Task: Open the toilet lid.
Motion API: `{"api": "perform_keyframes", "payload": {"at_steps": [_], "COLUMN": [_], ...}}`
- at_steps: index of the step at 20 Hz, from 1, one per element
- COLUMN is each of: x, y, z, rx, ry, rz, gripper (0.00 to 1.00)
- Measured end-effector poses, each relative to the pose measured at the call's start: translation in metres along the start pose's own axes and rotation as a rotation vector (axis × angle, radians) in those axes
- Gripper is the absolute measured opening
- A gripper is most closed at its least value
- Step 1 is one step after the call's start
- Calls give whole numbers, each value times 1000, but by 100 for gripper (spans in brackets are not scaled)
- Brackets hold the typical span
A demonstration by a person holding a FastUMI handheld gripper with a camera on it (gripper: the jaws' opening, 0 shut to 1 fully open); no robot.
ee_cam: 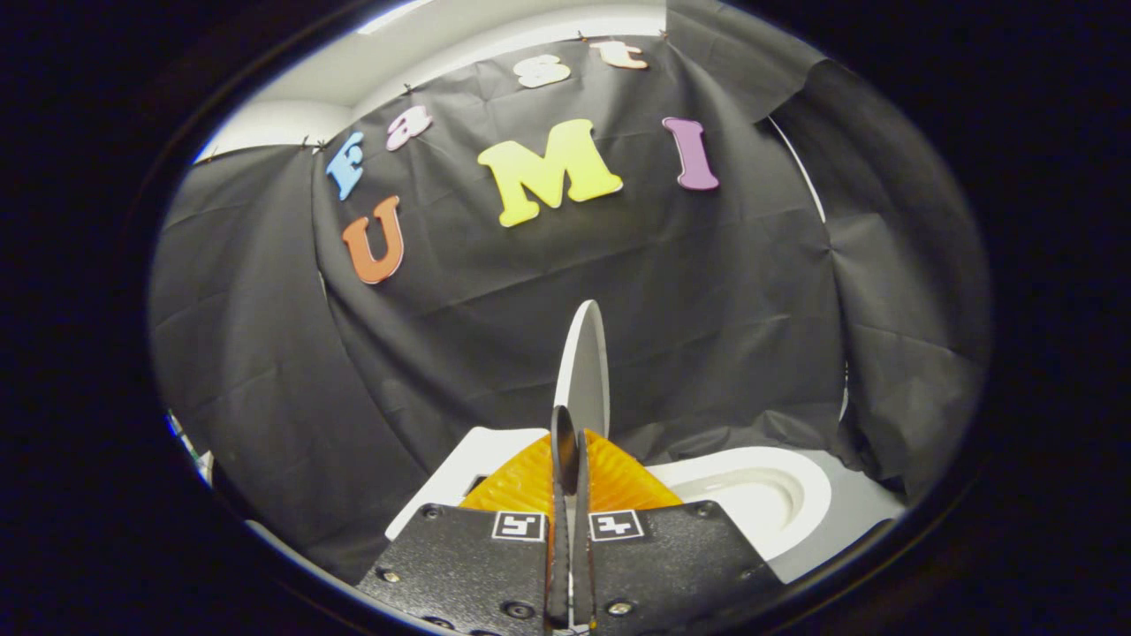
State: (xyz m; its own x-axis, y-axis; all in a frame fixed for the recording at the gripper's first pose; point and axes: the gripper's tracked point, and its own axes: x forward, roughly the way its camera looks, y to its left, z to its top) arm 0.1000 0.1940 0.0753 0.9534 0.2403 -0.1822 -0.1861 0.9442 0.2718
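Black jaws of the gripper [570, 446] stand nearly together, pinched on the thin edge of the white lid [585, 371], both orange-backed fingers [610, 481] pressing it. Raised upright, the lid shows edge-on just ahead. To its right the white toilet [795, 495] lies uncovered, its bowl open. Beyond, creased black cloth [707, 309] walls the booth.
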Motion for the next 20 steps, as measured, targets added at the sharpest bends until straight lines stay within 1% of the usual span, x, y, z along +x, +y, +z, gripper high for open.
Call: {"api": "perform_keyframes", "payload": {"at_steps": [12, 15, 20], "x": [15, 19, 26], "y": [61, 73, 98], "z": [-9, -12, -23], "rx": [-84, -140, -226], "ry": [14, 10, 19], "rz": [33, 12, 7], "gripper": [5, 5, 5]}}
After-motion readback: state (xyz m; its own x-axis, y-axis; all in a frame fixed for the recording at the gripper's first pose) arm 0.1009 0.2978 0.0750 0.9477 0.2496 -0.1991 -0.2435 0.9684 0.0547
